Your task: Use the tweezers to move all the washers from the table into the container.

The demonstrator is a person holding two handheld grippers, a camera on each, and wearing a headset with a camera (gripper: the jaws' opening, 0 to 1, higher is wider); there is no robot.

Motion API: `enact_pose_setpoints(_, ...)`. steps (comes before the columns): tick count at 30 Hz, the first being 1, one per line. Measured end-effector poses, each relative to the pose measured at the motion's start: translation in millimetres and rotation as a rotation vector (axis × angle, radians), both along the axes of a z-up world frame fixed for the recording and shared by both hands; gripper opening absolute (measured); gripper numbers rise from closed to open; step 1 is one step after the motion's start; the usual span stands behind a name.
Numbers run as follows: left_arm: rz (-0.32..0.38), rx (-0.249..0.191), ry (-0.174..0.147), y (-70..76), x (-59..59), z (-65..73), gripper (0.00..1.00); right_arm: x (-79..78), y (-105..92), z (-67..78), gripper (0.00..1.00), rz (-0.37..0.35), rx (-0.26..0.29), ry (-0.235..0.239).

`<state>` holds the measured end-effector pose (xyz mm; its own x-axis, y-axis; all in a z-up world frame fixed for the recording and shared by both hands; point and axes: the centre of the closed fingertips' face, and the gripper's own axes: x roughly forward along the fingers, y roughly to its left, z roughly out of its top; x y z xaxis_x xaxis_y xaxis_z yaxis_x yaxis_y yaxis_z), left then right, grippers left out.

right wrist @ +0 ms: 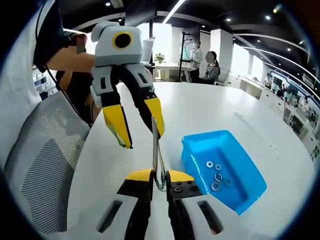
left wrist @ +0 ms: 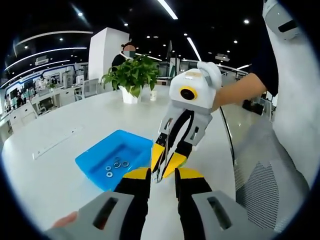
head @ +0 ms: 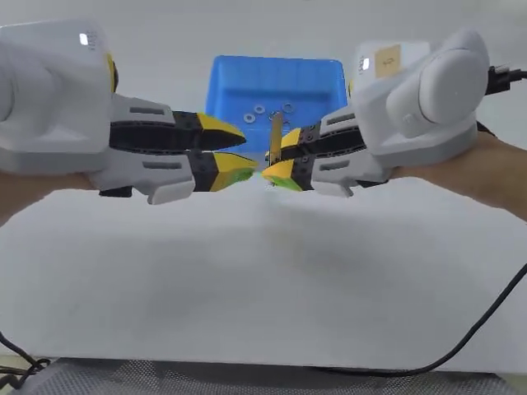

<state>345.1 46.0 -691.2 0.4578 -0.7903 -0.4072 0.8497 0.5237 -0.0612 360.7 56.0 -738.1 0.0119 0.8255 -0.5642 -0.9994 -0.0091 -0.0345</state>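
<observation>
Several small silver ring washers [head: 259,109]: lying inside the blue rectangular plastic container [head: 222,82], toward the far edge of the white counter [head: 263,280]. Slim steel tweezers [head: 276,132]: clamped in the right hand-held gripper [head: 276,169]. Left hand-held gripper [head: 247,148]: jaws parted, holding nothing, tips facing the right one's. Step, judged: between transfers or near the finish. The next move calls for finding any remaining washer and lowering the tweezer tips onto it

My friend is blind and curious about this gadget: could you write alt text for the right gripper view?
The right tongs, shut on slim metal tweezers, face the open, yellow-tipped left tongs above a white table. Beside them sits a blue container holding several washers.
</observation>
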Motion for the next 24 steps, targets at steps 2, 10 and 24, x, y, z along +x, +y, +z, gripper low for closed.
enact_pose_setpoints(2, 0.022, -0.004, -0.034, 3.4, 2.4, 4.4, 0.29, 1.0, -0.7, 4.5, 0.11, -0.003, 0.004, 0.0)
enact_pose_setpoints(10, 0.106, -0.068, -0.035, 23.3, 7.9, 12.4, 0.43, 6.0, -6.5, 22.7, 0.11, -0.023, -0.001, -0.037)
enact_pose_setpoints(24, 0.27, -0.188, -0.037, 67.4, 15.9, 17.8, 0.52, 30.6, -9.5, 69.7, 0.11, -0.096, 0.026, -0.1)
